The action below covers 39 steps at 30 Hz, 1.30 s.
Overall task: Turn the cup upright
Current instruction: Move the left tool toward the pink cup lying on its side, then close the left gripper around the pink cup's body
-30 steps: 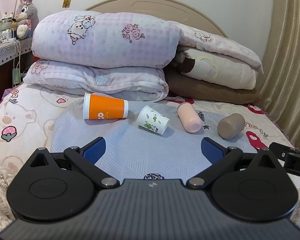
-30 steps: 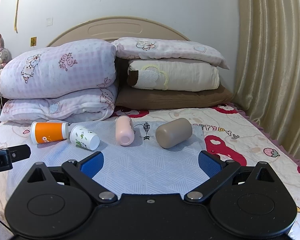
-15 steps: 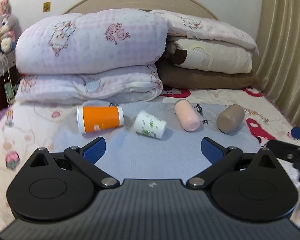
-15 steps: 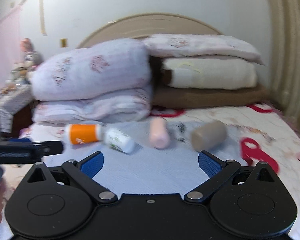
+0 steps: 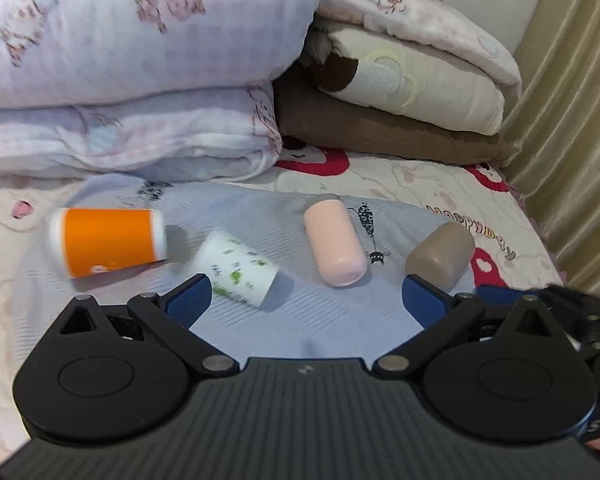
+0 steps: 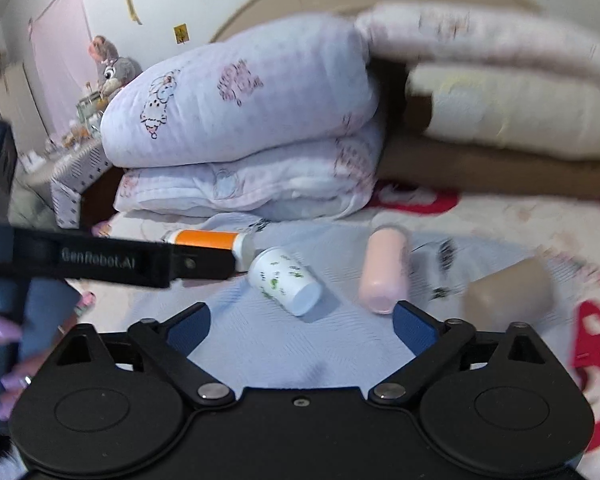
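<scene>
Both grippers, left (image 5: 306,294) and right (image 6: 300,322), moved closer to the white cup (image 5: 240,272), jaws wide apart, empty.

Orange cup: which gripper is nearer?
Left. In the right wrist view the left gripper reaches in with its tip right beside the orange cup. The right gripper sits farther back, off to the cup's right, facing the white cup.
</scene>
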### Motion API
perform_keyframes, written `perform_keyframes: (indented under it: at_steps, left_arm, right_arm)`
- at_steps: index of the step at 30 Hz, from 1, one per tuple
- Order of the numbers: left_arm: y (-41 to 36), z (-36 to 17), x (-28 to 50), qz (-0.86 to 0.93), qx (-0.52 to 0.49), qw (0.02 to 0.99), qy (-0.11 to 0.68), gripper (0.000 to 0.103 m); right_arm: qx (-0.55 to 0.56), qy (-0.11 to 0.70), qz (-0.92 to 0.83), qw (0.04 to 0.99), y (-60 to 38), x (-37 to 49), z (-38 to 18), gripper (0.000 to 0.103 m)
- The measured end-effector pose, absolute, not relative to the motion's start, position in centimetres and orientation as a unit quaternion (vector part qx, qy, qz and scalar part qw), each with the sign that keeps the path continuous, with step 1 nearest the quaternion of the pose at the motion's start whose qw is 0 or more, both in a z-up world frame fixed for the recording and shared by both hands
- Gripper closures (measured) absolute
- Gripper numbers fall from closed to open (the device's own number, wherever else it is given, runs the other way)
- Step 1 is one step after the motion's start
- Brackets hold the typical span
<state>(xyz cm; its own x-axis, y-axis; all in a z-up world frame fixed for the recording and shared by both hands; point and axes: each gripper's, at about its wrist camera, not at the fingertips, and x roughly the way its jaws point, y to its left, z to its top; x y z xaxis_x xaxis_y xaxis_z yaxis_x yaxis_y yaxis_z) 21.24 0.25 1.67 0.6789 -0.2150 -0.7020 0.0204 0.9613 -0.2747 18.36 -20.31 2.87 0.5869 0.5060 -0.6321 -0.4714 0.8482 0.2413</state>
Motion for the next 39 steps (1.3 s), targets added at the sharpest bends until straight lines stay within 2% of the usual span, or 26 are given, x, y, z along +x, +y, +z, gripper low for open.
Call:
perform_keyframes:
  at_steps: [6,7,13,25,27,29,30,39]
  left_arm:
    - [1.5,-0.1,26.0,-0.045,-0.157,0.903,0.397,0.001]
    - [1.6,-0.4,26.9,-0.046,-0.165,0.901,0.399,0.002]
    - [0.0,-2.2,32.2,-0.071,-0.175,0.884,0.427,0.003]
    - [-0.3,-5.5,35.3,-0.095,-0.211,0.866,0.443,0.005]
    - [-0.7,-6.5,35.7,-0.098,-0.211,0.862,0.45,0.008]
    - [-1.0,-7.3,35.8,-0.098,-0.212,0.857,0.459,0.012]
    - [-1.1,-7.5,35.7,-0.099,-0.213,0.856,0.461,0.014]
    - [-1.7,-7.4,34.7,-0.103,-0.221,0.85,0.467,0.018]
  right_arm:
    - [0.065,0.404,0.277,0.869,-20.1,24.5,-0.6,0.008]
    - [0.069,0.413,0.278,0.864,-20.0,25.5,-1.3,0.01]
    - [0.043,0.436,0.267,0.859,-18.9,29.3,-4.1,0.014]
    - [0.089,0.459,0.249,0.848,-20.4,35.3,-9.7,0.014]
    - [0.094,0.457,0.249,0.849,-20.1,35.6,-10.5,0.014]
    - [0.095,0.452,0.247,0.852,-19.9,35.8,-11.2,0.024]
    - [0.091,0.45,0.243,0.854,-19.8,35.8,-11.4,0.034]
    - [0.097,0.457,0.24,0.851,-20.2,33.2,-11.1,0.034]
